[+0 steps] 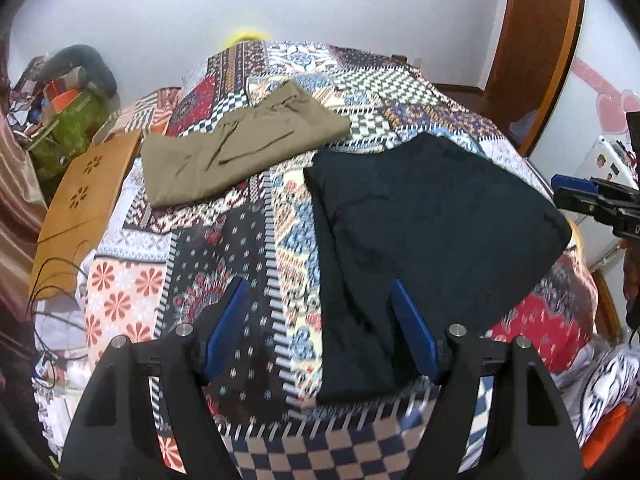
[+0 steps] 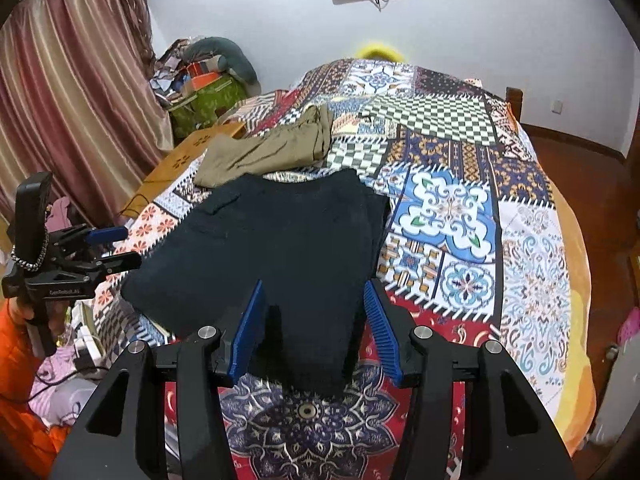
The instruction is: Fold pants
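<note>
Dark navy pants [image 1: 420,224] lie folded flat on the patchwork bedspread [image 1: 224,240]; they also show in the right wrist view [image 2: 288,248]. My left gripper [image 1: 320,292] is open and empty, hovering above the pants' near left edge. My right gripper [image 2: 314,292] is open and empty above the pants' near end. The right gripper also shows at the right edge of the left wrist view [image 1: 584,196], and the left gripper at the left of the right wrist view [image 2: 116,248]. Khaki pants [image 1: 236,144] lie folded farther back; they also show in the right wrist view [image 2: 272,148].
A wooden board [image 1: 80,208] lies at the bed's left edge. A cluttered pile with a green bag [image 2: 204,100] stands by the curtain [image 2: 72,100]. A wall [image 2: 480,20] lies behind the bed, wooden floor [image 2: 580,184] to the right.
</note>
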A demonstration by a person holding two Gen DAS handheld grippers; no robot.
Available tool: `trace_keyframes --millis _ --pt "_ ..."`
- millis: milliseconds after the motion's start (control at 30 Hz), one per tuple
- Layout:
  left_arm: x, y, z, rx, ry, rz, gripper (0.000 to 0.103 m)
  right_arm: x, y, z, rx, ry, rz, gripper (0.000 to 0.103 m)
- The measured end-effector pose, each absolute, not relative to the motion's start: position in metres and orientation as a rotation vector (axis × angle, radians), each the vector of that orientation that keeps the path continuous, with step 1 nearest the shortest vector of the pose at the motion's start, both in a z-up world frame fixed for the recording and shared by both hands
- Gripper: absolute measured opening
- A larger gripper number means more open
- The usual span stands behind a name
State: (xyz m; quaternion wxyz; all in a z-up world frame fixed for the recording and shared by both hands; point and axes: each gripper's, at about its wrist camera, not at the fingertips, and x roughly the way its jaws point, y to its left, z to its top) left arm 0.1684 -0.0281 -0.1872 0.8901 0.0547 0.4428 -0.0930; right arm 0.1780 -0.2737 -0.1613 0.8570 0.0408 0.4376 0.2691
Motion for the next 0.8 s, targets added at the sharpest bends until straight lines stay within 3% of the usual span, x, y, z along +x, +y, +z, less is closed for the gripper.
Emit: trace_keyframes --millis 200,300,533,800 --pt "0.193 -0.041 -0.178 0.100 0.897 -0.222 0.073 0.194 -0.272 -0.155 0.088 0.900 0.570 0.052" --pt "0.206 -0.044 -0.182 0.080 0.918 -0.233 0.073 0.204 -0.273 -0.158 0.093 0.899 0.552 0.065" --pt "0.231 -0.042 -0.214 0.008 1.029 -0.233 0.073 0.232 -0.275 -0.192 0.122 0.989 0.554 0.066" --pt "0.249 -0.026 -0.234 -0.173 1.106 -0.292 0.080 0.251 -0.276 -0.224 0.230 1.109 0.608 0.066"
